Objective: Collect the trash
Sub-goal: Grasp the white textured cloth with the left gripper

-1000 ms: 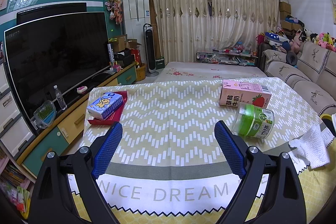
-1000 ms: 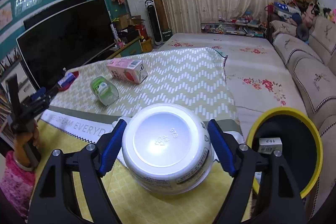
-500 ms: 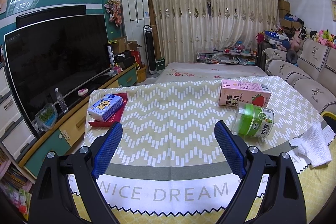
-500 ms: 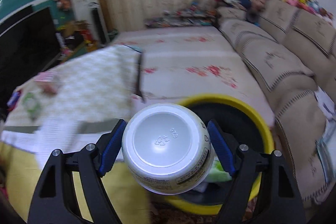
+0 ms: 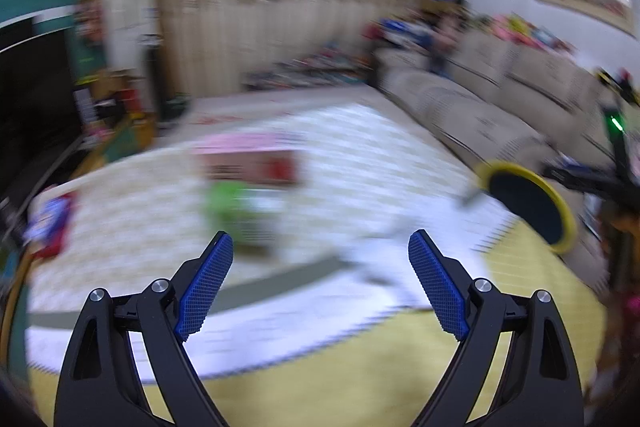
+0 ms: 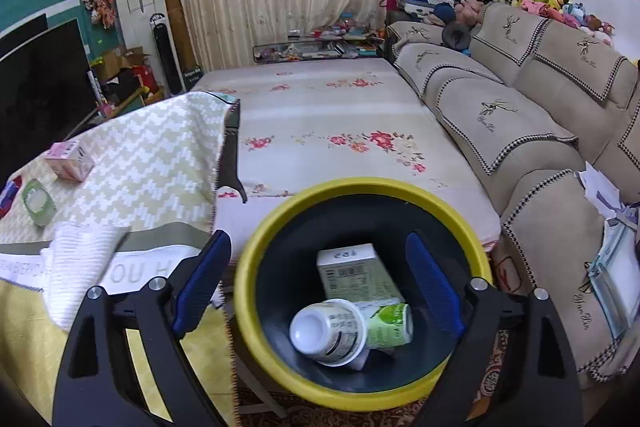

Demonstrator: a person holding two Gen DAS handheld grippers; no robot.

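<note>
The right gripper (image 6: 318,283) hangs over the yellow-rimmed bin (image 6: 256,239), jaws wide and empty; the white bottle (image 6: 328,331) lies inside. Next, the wide-jawed left gripper (image 5: 320,283) should likely grasp the green-lidded jar (image 5: 236,207) on the surface (image 5: 352,147).

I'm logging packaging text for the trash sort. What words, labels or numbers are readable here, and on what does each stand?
"YOU H": white band of the tablecloth, cut off on the right.
"EVERYDA": same band, far left, partly cut off, read with some doubt.
White carton: barcode and print, too small to read.
Bottle: label print too small to read.
Pink carton: print unreadable.
Left wrist view: motion-blurred, nothing readable.
</note>
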